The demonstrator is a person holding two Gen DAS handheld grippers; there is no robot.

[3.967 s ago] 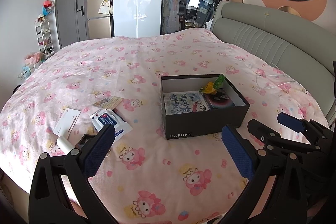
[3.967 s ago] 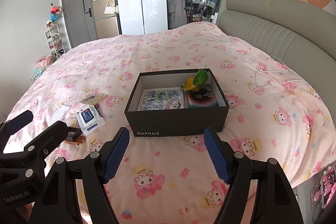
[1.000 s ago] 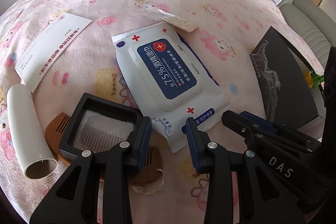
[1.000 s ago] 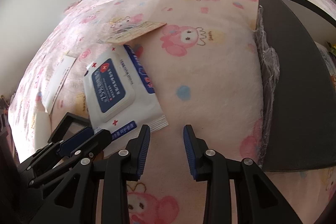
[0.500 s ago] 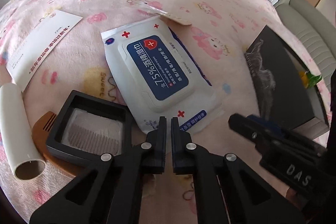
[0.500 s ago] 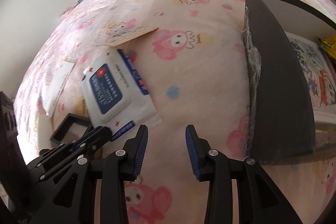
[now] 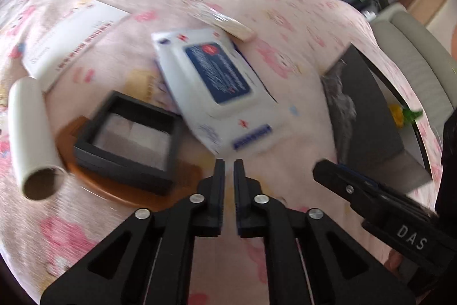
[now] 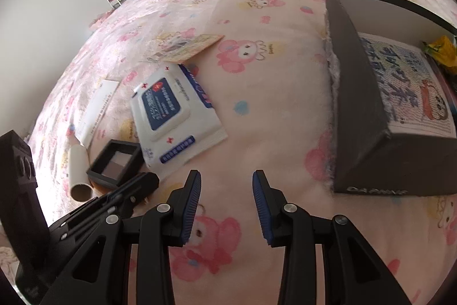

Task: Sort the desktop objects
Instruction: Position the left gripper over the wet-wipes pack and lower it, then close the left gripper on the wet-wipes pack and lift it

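The left tool (image 7: 227,162), jaws nearly closed on nothing, hovers just short of the wet-wipes pack (image 7: 214,87) near the bed's (image 8: 271,110) left edge. The right tool (image 8: 225,179) is open. The closed jaws may nudge the pack away.

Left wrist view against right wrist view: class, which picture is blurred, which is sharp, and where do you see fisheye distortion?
Left wrist view: motion blur smears the white wet-wipe pack with blue label and the black square frame, while the left gripper stays crisp. Right wrist view: sharp throughout; the print on the wipe pack's label shows clearly. Both views: the pink cartoon-print bedspread bulges like a dome, with dark corners.
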